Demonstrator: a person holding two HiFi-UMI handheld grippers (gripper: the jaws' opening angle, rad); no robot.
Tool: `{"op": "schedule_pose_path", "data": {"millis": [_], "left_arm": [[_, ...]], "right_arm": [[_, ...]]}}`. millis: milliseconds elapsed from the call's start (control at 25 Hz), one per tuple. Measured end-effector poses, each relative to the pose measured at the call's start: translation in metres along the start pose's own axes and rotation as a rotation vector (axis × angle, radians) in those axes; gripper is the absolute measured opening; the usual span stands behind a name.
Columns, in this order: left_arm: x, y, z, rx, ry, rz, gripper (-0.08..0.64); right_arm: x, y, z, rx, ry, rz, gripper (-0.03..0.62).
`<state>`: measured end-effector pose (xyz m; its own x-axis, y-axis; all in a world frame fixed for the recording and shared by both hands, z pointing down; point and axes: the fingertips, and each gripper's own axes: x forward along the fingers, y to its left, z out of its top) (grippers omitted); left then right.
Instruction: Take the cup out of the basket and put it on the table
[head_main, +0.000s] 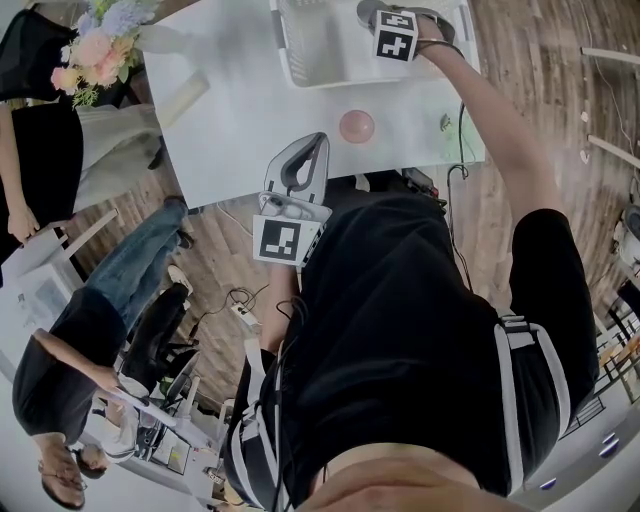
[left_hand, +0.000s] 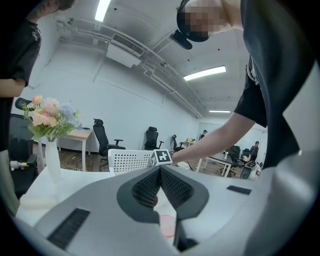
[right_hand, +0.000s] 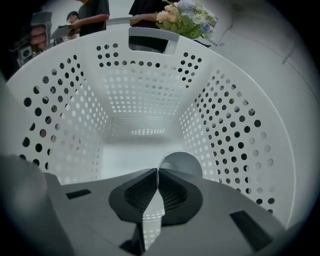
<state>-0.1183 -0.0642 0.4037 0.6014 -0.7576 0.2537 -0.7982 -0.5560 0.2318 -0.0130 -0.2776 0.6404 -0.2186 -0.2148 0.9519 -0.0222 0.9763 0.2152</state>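
Observation:
A white perforated basket (head_main: 300, 50) stands at the far side of the white table (head_main: 230, 130). My right gripper (head_main: 378, 14) reaches steeply down into it. In the right gripper view the jaws (right_hand: 158, 172) are shut on the thin rim of a pale cup (right_hand: 184, 164), which lies near the basket's right wall (right_hand: 235, 135). My left gripper (head_main: 316, 140) hovers at the table's near edge, shut and empty (left_hand: 160, 172). A pink cup (head_main: 356, 126) sits on the table just beyond it and shows below the left jaws (left_hand: 167, 226).
A vase of flowers (head_main: 100, 50) stands at the table's far left corner. People stand on the wooden floor to the left (head_main: 40, 150). Cables and a power strip (head_main: 243, 312) lie under the near edge. Office chairs (left_hand: 102, 137) stand behind the basket (left_hand: 127, 160).

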Motion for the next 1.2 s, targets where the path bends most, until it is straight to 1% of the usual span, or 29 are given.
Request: {"op": "schedule_pose_path", "data": {"millis": [360,560,680,760,1080,1200], "left_arm": [[0.003,-0.001,0.000,0.002,0.026,0.007,0.020],[0.005,-0.011,0.007,0.014,-0.023,-0.028,0.020],[0.005,-0.016,0.006,0.023,-0.015,-0.035,0.020],[0.005,-0.021,0.008,0.029,-0.027,-0.045,0.020],[-0.001,-0.043,0.009,0.042,-0.031,-0.060,0.020],[-0.002,-0.049,0.011,0.050,-0.039,-0.068,0.020]], "right_arm": [[-0.051,-0.003,0.016,0.025,-0.061,-0.028,0.026],[-0.091,-0.001,0.024,0.012,-0.097,-0.051,0.026],[-0.117,0.004,0.028,0.002,-0.114,-0.061,0.026],[-0.134,0.007,0.031,-0.007,-0.131,-0.071,0.026],[-0.204,0.028,0.042,-0.033,-0.207,-0.137,0.026],[-0.229,0.038,0.046,-0.026,-0.256,-0.161,0.026]]}}
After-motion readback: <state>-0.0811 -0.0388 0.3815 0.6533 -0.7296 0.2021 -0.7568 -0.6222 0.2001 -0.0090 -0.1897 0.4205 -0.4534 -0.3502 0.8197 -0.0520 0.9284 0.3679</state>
